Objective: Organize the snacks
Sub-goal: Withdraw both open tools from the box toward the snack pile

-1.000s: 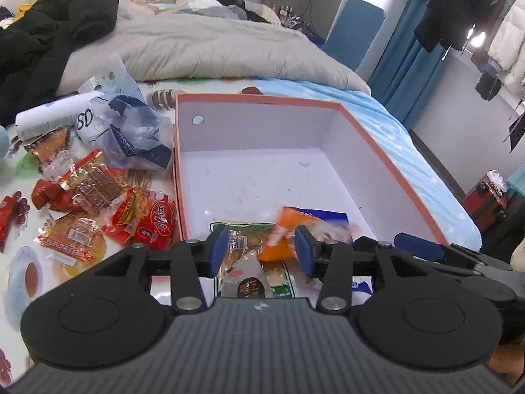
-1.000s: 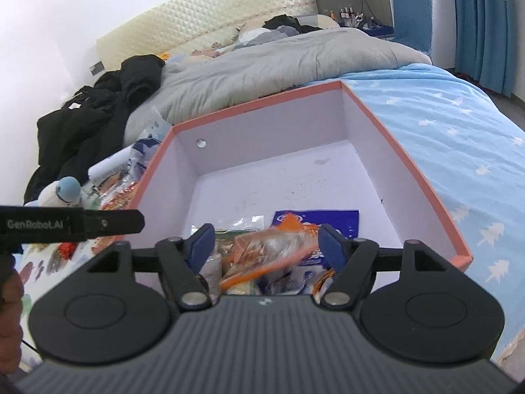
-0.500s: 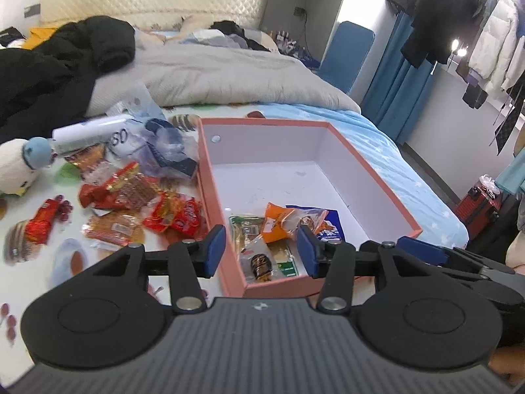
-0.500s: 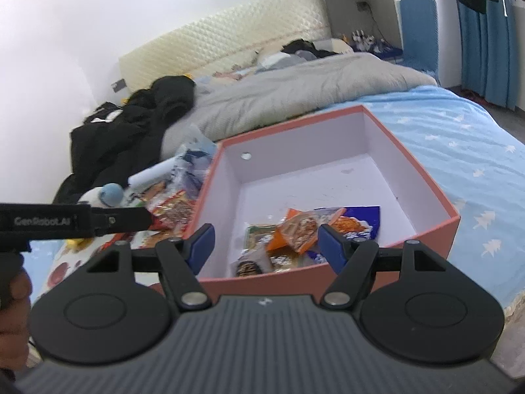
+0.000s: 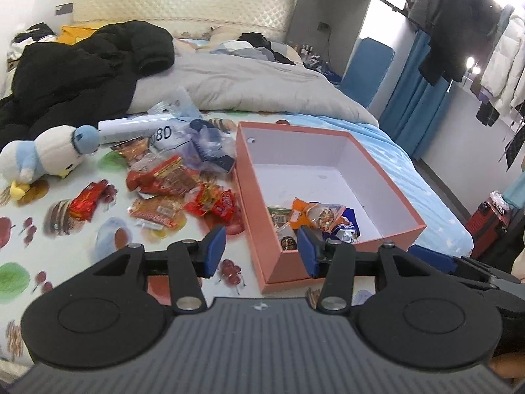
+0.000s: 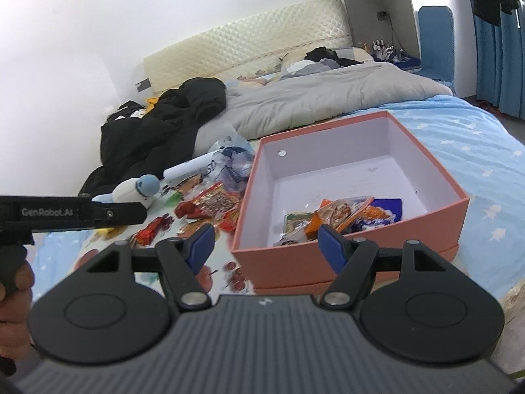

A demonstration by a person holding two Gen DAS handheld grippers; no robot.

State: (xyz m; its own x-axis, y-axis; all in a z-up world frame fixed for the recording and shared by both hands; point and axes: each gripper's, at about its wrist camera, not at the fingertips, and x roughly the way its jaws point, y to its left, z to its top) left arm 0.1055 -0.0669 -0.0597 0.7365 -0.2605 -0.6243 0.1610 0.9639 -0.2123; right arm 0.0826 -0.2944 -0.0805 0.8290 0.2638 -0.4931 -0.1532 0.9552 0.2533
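Nearest the left wrist camera, the left gripper (image 5: 261, 251) hangs with its blue-padded jaws apart and nothing between them, above the near corner of the salmon-pink cardboard box (image 5: 331, 264). From the right wrist view, the right gripper (image 6: 265, 246) stands with its jaws wider apart, likewise bare, in front of the same box's near wall (image 6: 295, 264); a black bar of the left gripper and part of the hand (image 6: 14, 290) holding it show at the left edge. Inside the box, against its near end, lies a small heap of snack packets (image 5: 315, 218): an orange wrapper, a green one, a dark blue one and a clear one, while the far part of the white floor lies bare. Just left of the box, on the white fruit-printed sheet (image 5: 59, 256), more snacks are scattered: a cluster of red and orange packets (image 5: 183, 193) and, a little apart, a single small red packet (image 5: 87, 198). Farther back sit a clear plastic bag with dark blue contents (image 5: 203, 147), a white tube (image 5: 131, 126) and a white-and-pale-blue plush toy (image 5: 46, 157) lying on its side. Behind these come a heap of black clothing (image 5: 82, 72), a grey duvet (image 5: 246, 88) and the cream quilted headboard (image 5: 183, 5), with a light blue star-patterned sheet (image 6: 475, 151) to the right of the box.
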